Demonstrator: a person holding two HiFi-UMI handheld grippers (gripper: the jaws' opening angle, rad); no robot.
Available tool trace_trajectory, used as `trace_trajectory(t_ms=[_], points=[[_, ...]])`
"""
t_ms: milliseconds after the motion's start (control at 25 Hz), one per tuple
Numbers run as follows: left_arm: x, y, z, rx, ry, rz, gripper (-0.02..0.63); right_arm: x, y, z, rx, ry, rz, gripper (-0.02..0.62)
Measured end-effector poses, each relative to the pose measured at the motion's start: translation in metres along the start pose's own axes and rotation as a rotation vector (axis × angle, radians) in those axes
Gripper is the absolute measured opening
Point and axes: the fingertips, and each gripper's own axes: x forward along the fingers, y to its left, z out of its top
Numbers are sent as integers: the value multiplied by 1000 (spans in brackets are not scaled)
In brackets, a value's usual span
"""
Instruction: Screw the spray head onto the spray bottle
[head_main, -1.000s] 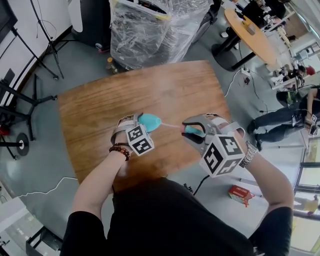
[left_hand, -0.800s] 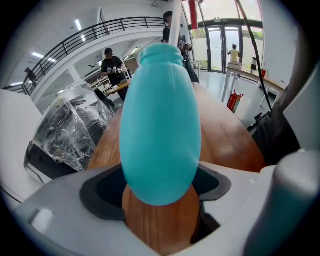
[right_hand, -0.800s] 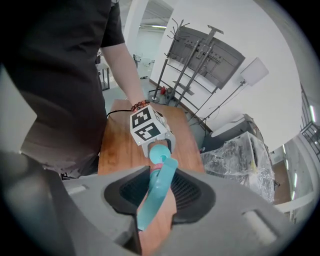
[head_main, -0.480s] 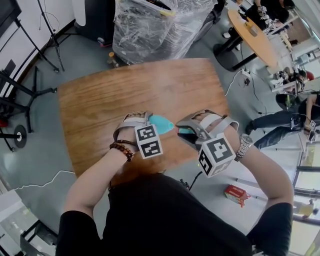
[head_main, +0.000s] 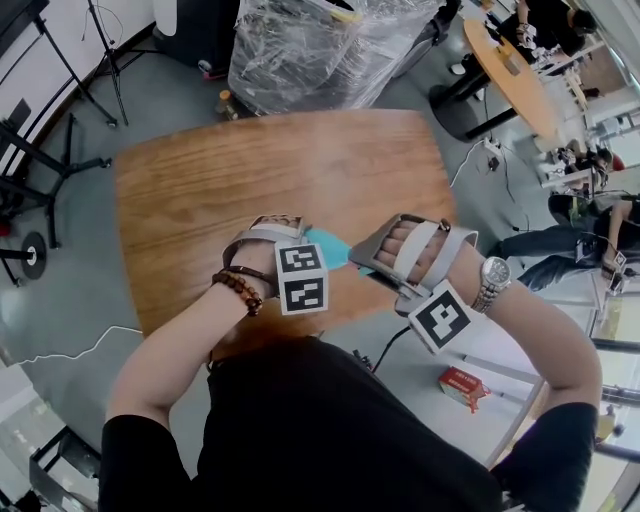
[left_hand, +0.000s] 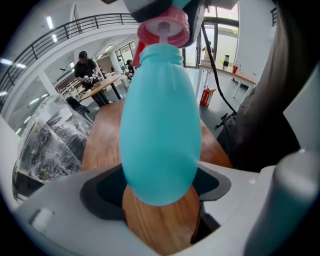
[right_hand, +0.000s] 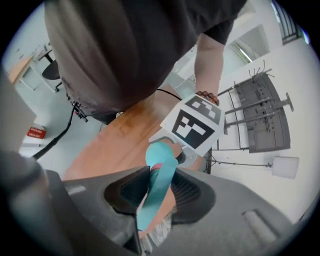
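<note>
My left gripper (head_main: 312, 250) is shut on the turquoise spray bottle (head_main: 327, 244), held over the near edge of the wooden table (head_main: 250, 170). In the left gripper view the bottle (left_hand: 160, 125) fills the gap between the jaws of that gripper (left_hand: 160, 187), neck pointing away. The spray head's pink collar (left_hand: 164, 27) sits right on the neck. My right gripper (head_main: 366, 260) is shut on the teal spray head (right_hand: 156, 187), and the right gripper view shows its collar (right_hand: 156, 167) meeting the bottle (right_hand: 161, 151). How far the collar is threaded on is hidden.
A plastic-wrapped pallet (head_main: 310, 50) stands beyond the table's far edge. There are stands (head_main: 40, 170) on the left, a round table (head_main: 510, 70) at the back right and a red box (head_main: 462, 382) on the floor by my right arm. People sit at the far right.
The two grippers have come together, closing the gap where the thin tube showed. The right gripper has rolled, so its marker cube now hangs lower. Both moved slightly toward my body.
</note>
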Motion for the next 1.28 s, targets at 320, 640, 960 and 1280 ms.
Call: trace_trajectory(t_ms=[320, 640, 960, 1280], points=[[-11, -14, 4, 84, 14, -64, 428, -7, 19, 15, -305, -34, -27, 120], [-19, -23, 4, 154, 32, -97, 426, -8, 23, 20, -373, -47, -40, 120], [-21, -29, 6, 150, 23, -121, 423, -7, 27, 21, -348, -40, -32, 120], [-21, -23, 10, 73, -17, -88, 411, -6, 13, 15, -27, -50, -11, 120]])
